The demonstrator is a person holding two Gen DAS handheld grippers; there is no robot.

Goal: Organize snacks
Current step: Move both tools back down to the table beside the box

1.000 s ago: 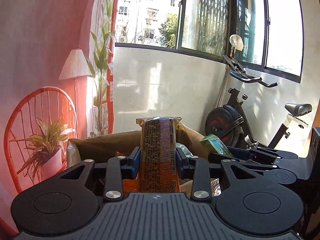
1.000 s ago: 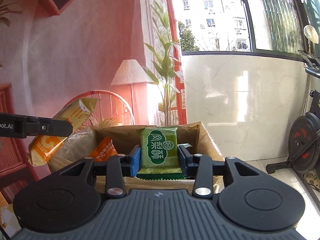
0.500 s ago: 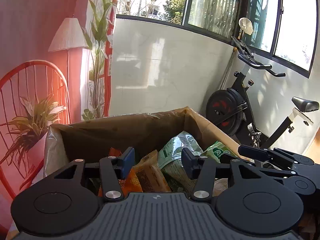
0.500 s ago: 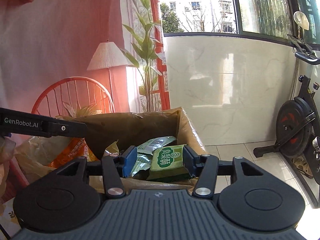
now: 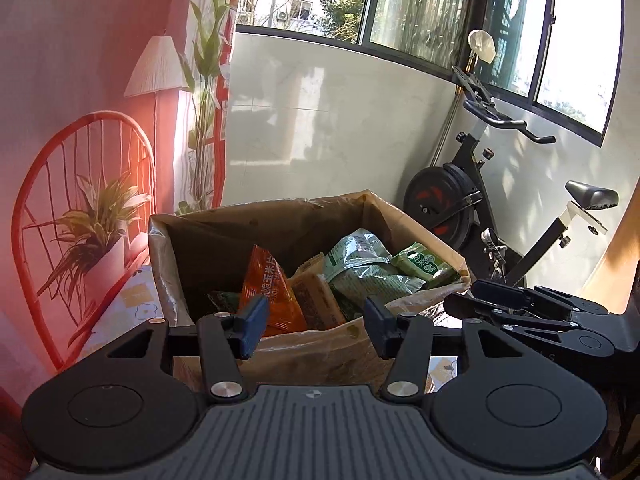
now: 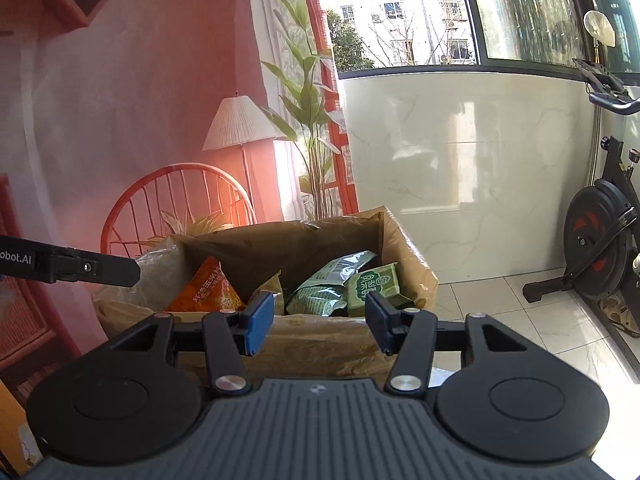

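Observation:
A brown cardboard box (image 5: pixel 280 216) (image 6: pixel 304 240) holds several snack packs: an orange triangular pack (image 5: pixel 268 284) (image 6: pixel 206 288), a brown-labelled bar pack (image 5: pixel 316 296), a silver-green bag (image 5: pixel 360 268) (image 6: pixel 332 276) and a small green cookie pack (image 5: pixel 424 264) (image 6: pixel 376 284). My left gripper (image 5: pixel 314 328) is open and empty just in front of the box's near rim. My right gripper (image 6: pixel 318 326) is open and empty at the near rim too; it also shows at the right of the left wrist view (image 5: pixel 520 304).
A red wire chair (image 5: pixel 80 184) with a potted plant (image 5: pixel 96 240) stands left of the box. A floor lamp (image 6: pixel 240 124) and tall plant (image 6: pixel 308 120) stand behind. An exercise bike (image 5: pixel 500 208) (image 6: pixel 600 232) stands to the right on the tiled floor.
My left gripper opened and dropped the brown-labelled bar pack into the box. My right gripper opened and dropped the green cookie pack into the box. Both pulled back toward the near rim.

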